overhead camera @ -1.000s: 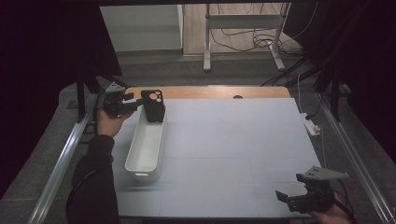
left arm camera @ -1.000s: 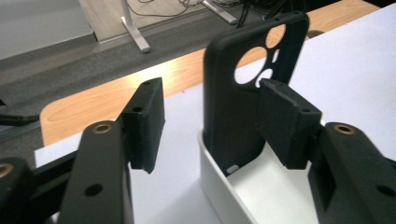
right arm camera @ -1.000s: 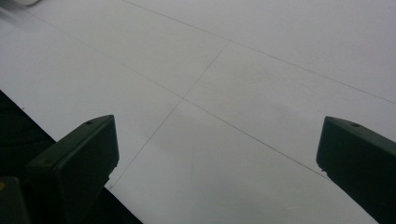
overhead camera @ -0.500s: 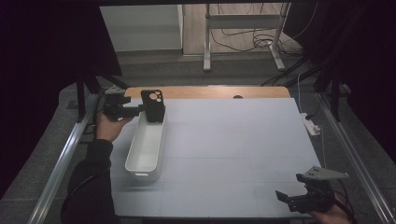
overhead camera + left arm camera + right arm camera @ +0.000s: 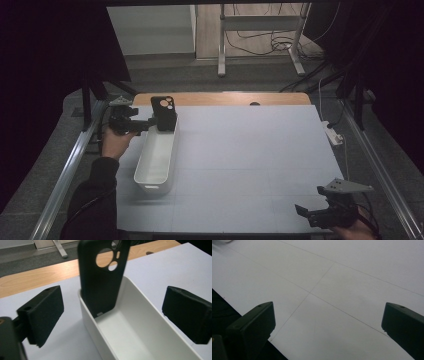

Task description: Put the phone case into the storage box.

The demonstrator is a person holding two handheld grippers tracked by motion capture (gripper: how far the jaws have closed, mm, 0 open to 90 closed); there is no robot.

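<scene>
The left tongs [image 5: 150,123] have just spread off the phone case [image 5: 164,113], leaving it upright in the tray [image 5: 155,165]; right tongs [image 5: 306,214] gape wide.

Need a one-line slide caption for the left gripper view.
Left gripper open, black phone case standing propped in the white bin's far end.

My work surface is a white table [image 5: 250,165] crossed by thin grid lines, with a wooden strip [image 5: 225,98] along its far edge. A small dark spot [image 5: 255,104] sits on that strip. Grey metal rails [image 5: 67,167] run along both sides of the table. A white power strip [image 5: 332,134] lies off the right edge. Beyond the table, a metal stand [image 5: 257,30] rises from the floor among loose cables [image 5: 260,47].
</scene>
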